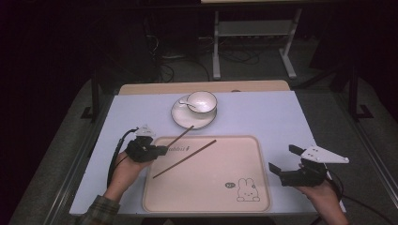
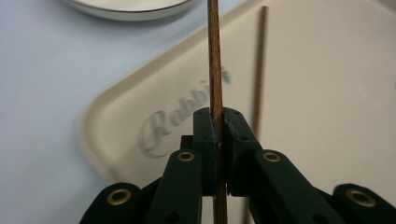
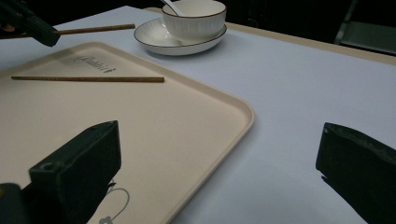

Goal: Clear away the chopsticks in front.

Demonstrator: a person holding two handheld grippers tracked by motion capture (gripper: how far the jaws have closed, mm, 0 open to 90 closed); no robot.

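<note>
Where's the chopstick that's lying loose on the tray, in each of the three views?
High view: loose chopstick, diagonal across the tray's upper left.
Left gripper view: thin blurred line right of the tongs.
Right gripper view: upper left, lying level.
Shared landmark: the tray's script logo.

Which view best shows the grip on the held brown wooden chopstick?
The left gripper view: the held brown wooden chopstick is pinched between the shut left gripper jaws, close up. The high view shows it small, reaching toward the plate. The right gripper view shows it far off, top left.
</note>
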